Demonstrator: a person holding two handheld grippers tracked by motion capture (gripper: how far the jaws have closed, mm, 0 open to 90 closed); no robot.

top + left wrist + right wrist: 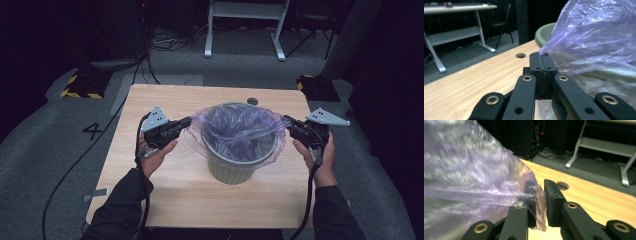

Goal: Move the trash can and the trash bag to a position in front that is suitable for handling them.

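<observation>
The purple bag (240,131) sits down inside the green bin (235,167) at the middle of the desk (165,195), its mouth drawn out wide to both sides above the rim; I judge the work to be lining the bin, with the bag already seated in it and its edge not yet folded down over the rim all round, so the stretching and tucking is what I have left.

My left gripper (186,121) has its fingers pressed together on the bag's left edge, the film pulled to a taut point where they meet; my right gripper (289,121) is at the bag's right edge, and there the fingers stand a little apart with a flap of film hanging in the gap between them, draped against one finger (532,202) and not clamped, so that side looks loose to me.

The high view gives me the whole layout, both hands level with the rim and the bag spread across it; the left gripper view (540,55) proves the pinch and shows a slice of green rim behind the film; the right gripper view (539,191) reveals the gap that the high view is too coarse to show.
</observation>
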